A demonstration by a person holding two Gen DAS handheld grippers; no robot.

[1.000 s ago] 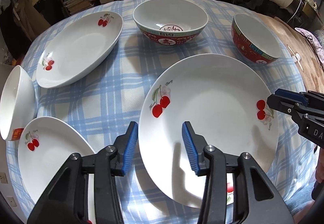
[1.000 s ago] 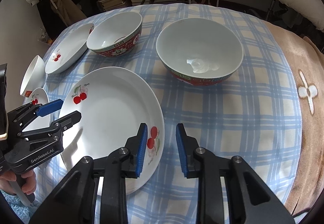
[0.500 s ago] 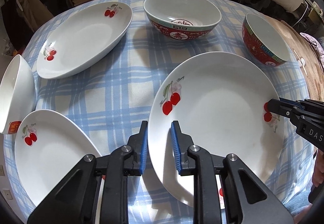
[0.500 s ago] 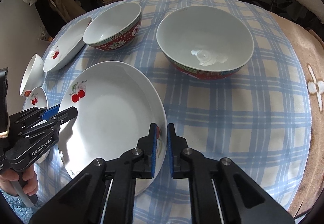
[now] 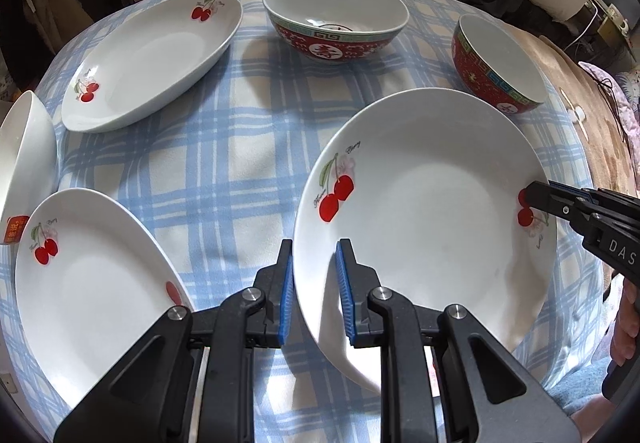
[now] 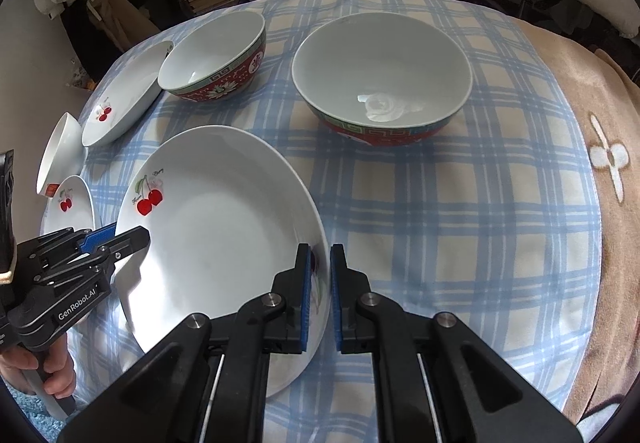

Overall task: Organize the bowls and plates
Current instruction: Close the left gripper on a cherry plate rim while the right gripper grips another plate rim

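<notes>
Round glossy white cherry plate pinched at opposite rims by left gripper and right gripper.

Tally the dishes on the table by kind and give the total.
Cherry plates: 3, large, oval, small.
Red bowls: 2, far, right.
White bowl: 1, left edge.
Total: 6

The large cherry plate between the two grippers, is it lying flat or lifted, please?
Lifted and tilted: the large cherry plate is clamped at opposite rims by left gripper and right gripper.
</notes>
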